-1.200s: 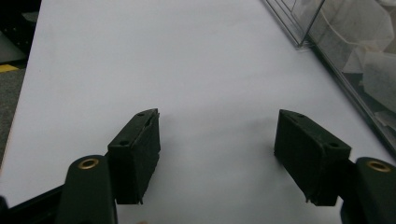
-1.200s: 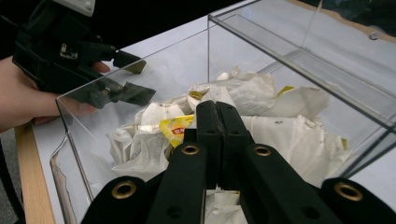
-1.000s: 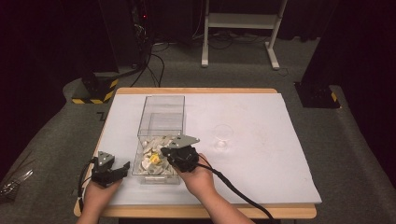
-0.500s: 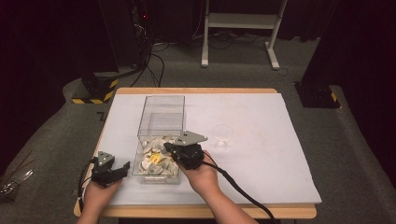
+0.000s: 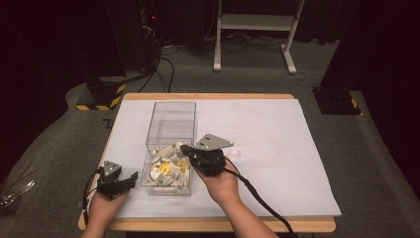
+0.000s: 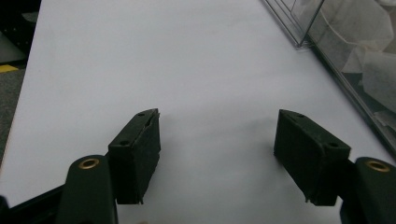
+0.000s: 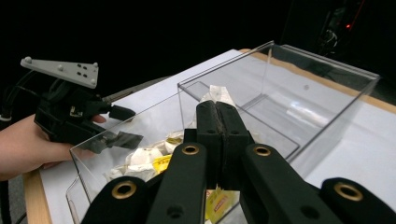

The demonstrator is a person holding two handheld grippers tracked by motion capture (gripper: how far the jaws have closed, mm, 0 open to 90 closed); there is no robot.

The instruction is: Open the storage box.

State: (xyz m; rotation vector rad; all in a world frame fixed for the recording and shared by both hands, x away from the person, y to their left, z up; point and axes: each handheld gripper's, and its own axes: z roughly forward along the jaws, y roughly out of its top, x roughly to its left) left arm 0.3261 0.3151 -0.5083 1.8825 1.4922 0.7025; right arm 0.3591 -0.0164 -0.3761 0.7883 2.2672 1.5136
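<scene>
A clear plastic box (image 5: 171, 111) stands on the white table sheet (image 5: 277, 148), with several white and yellow sachets (image 5: 166, 166) heaped in its near end. My right gripper (image 5: 184, 148) hangs over that heap, reaching in from the box's right side. In the right gripper view its jaws (image 7: 218, 109) are pressed together, and a white sachet (image 7: 216, 94) pokes out past the tips above the box (image 7: 322, 60). My left gripper (image 5: 124, 179) rests left of the box and is open. Only bare sheet lies between its jaws (image 6: 217, 121), and the box wall (image 6: 327, 60) is close on the right.
A cable (image 5: 257, 198) trails from the right gripper toward the table's front edge. A faint clear round thing (image 5: 237, 140) lies right of the box. A striped black base (image 5: 99, 96) and a white frame (image 5: 252, 29) stand on the floor behind.
My right gripper has risen from the sachet heap and drifted slightly right, with its jaws still together. The left gripper has stayed where it was.
</scene>
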